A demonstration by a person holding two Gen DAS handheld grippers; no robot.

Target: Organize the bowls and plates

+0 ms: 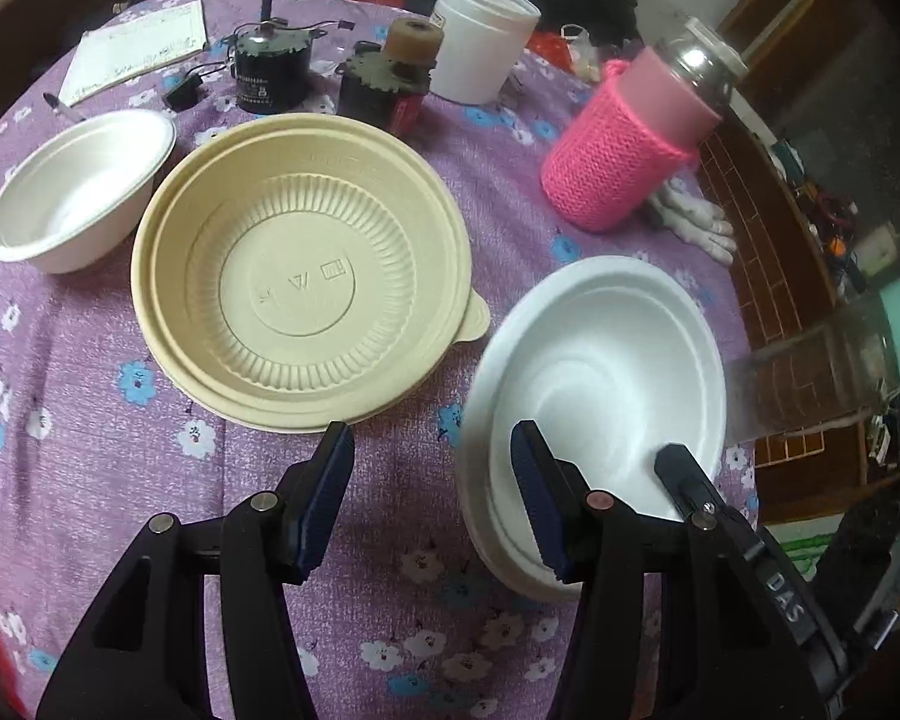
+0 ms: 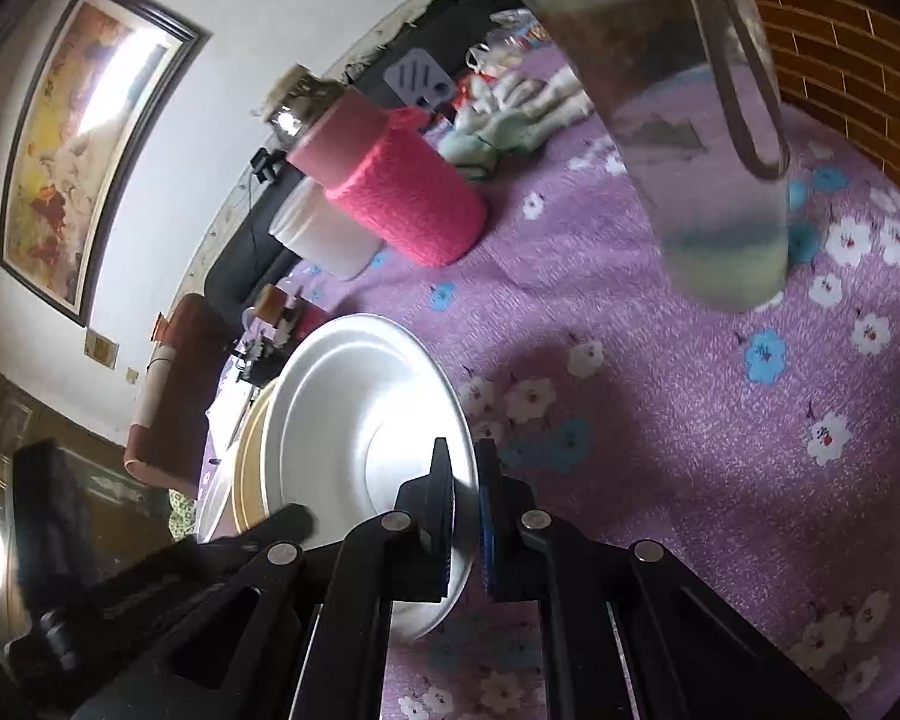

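In the left wrist view a large beige bowl [image 1: 303, 276] sits in the middle of the purple flowered tablecloth [image 1: 90, 420]. A small white bowl [image 1: 81, 189] stands to its left. A white plate [image 1: 600, 384] is at the right, tilted. My right gripper [image 2: 465, 468] is shut on this white plate's [image 2: 354, 420] rim, and one of its fingers [image 1: 684, 480] shows inside the plate. My left gripper [image 1: 432, 450] is open and empty above the cloth, between the beige bowl and the white plate.
At the back stand a pink knitted bottle [image 1: 624, 156], a white jar [image 1: 480, 42], two small motors [image 1: 270, 69], a notepad [image 1: 138, 48] and white gloves [image 1: 696, 222]. A clear glass jar [image 2: 690, 120] stands at the right table edge. A brown brick-pattern floor [image 1: 774, 252] lies beyond.
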